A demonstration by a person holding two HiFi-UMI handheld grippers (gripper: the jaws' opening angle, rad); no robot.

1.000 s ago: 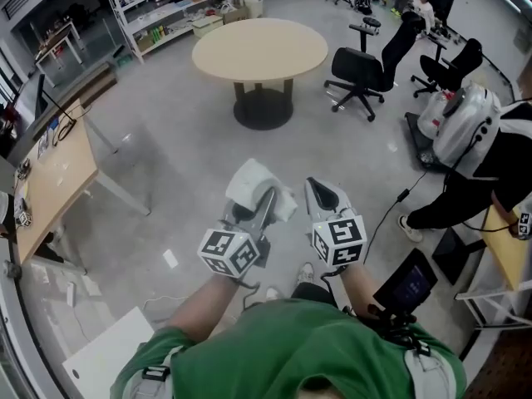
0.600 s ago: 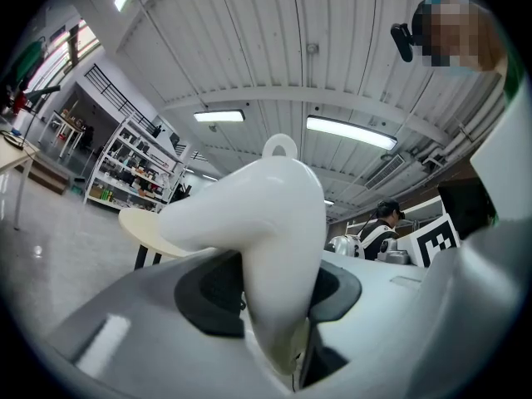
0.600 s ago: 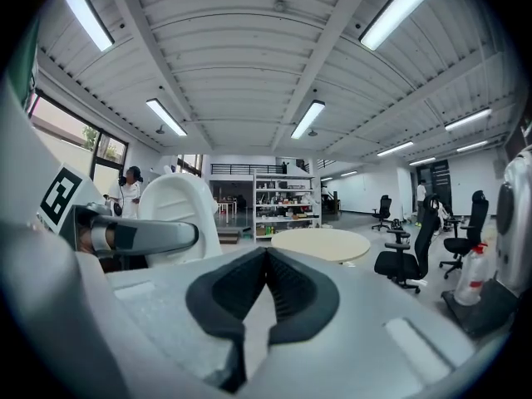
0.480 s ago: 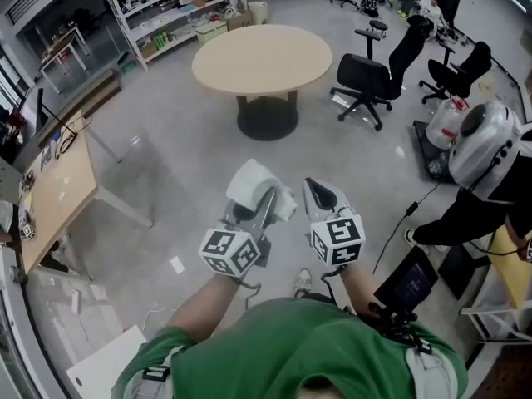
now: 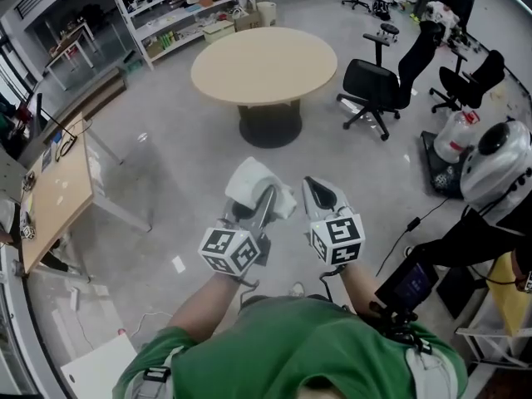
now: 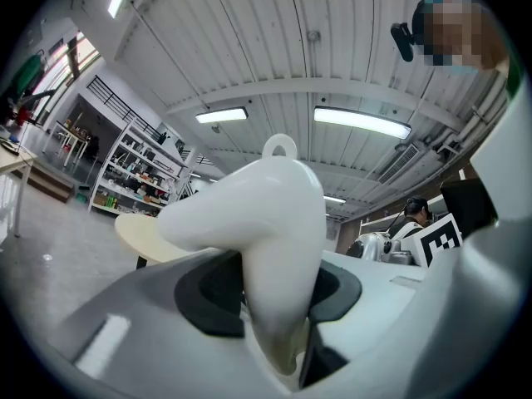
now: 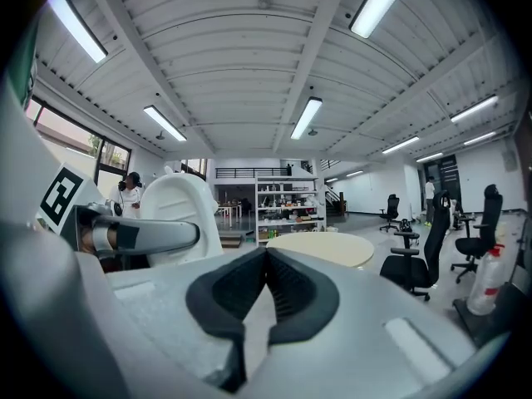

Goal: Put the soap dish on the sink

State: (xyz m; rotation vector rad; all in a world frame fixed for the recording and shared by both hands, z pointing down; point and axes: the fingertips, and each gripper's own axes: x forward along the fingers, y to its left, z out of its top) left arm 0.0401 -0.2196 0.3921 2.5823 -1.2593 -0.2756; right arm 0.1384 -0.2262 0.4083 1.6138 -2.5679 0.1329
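A white soap dish (image 5: 253,183) sticks out of my left gripper (image 5: 259,204), held level in front of my body over the floor. In the left gripper view the dish (image 6: 266,223) fills the middle, and both dark pads press on its lower part. My right gripper (image 5: 320,194) hangs beside it to the right, shut with nothing between its jaws; its pads (image 7: 287,293) meet at the tips. From the right gripper view the dish (image 7: 179,206) shows at the left. No sink is in view.
A round beige table (image 5: 264,59) on a dark pedestal stands ahead. Black office chairs (image 5: 378,86) are at the right, a wooden desk (image 5: 54,194) at the left, white shelving (image 5: 179,7) at the back. A seated person (image 5: 490,198) and cables are at the right.
The floor, round table and chairs have slid slightly in the head view as I walk across the room. Both grippers keep the same pose, and the dish stays held.
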